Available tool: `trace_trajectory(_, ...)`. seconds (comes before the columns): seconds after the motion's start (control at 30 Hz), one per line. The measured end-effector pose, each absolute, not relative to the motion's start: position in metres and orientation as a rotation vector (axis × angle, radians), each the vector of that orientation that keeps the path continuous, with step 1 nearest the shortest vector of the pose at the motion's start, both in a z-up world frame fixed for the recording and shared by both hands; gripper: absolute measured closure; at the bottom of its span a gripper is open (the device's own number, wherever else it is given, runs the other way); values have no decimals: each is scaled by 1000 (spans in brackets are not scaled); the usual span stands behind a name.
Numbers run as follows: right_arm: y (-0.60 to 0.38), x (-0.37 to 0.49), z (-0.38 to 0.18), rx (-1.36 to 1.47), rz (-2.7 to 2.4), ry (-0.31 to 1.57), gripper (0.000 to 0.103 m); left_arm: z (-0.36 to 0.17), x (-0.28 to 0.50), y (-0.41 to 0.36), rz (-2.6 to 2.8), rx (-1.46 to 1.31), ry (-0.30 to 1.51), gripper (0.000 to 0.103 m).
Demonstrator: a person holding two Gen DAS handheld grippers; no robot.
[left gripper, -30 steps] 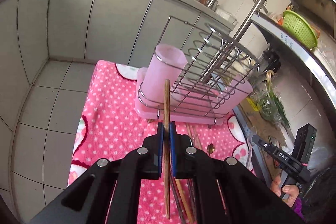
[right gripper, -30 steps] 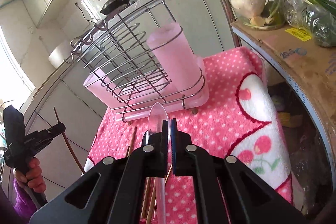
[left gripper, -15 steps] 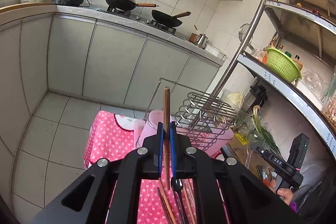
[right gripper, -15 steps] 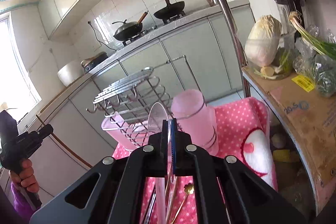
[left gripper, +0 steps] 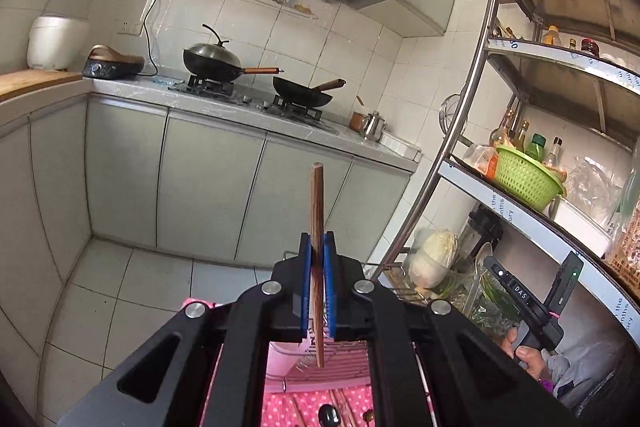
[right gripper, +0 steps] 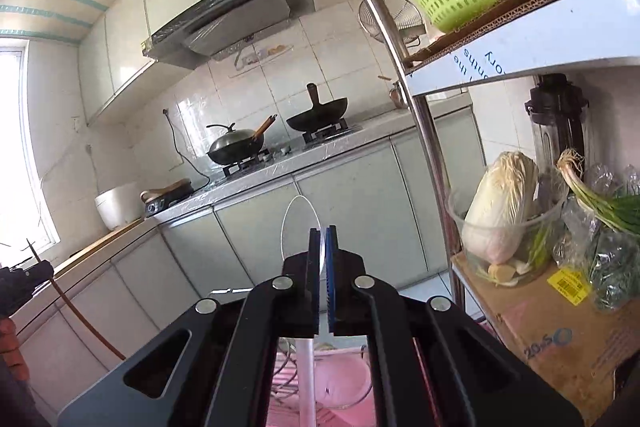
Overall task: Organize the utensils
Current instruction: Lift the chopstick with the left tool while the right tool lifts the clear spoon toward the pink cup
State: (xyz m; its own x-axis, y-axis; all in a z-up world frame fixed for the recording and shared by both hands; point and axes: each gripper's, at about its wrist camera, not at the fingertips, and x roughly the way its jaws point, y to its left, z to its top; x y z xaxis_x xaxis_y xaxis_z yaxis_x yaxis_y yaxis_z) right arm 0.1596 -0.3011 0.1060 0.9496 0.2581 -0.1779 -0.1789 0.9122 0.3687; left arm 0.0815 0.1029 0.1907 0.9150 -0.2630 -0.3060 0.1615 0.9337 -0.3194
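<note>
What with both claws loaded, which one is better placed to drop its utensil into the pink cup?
Probably right. The right claw holds the clear spoon upright, its handle running down beside the pink cup. The left claw grips a chopstick, the cup mostly hidden beneath it.

pink dotted cloth [left gripper: 352,407] carries loose utensils [left gripper: 329,414] and a pink rack [right gripper: 344,387].

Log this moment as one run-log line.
left gripper: shut on wooden chopstick | right gripper: shut on clear plastic spoon | both raised above pink holder
</note>
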Motion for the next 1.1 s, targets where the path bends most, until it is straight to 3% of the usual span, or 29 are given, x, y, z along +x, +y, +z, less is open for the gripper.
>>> trace_trajectory(0.33, -294, 211, 82, 317, 169, 201, 100, 171, 142, 103, -152, -260, 405, 98)
trace_trajectory(0.73, -291, 223, 19, 360, 194, 403, 100, 89, 204, 84, -167, -254, 658, 98)
trace_trajectory(1.1, -279, 217, 13, 328, 213, 480, 100, 63, 221, 83, -147, -271, 710, 98)
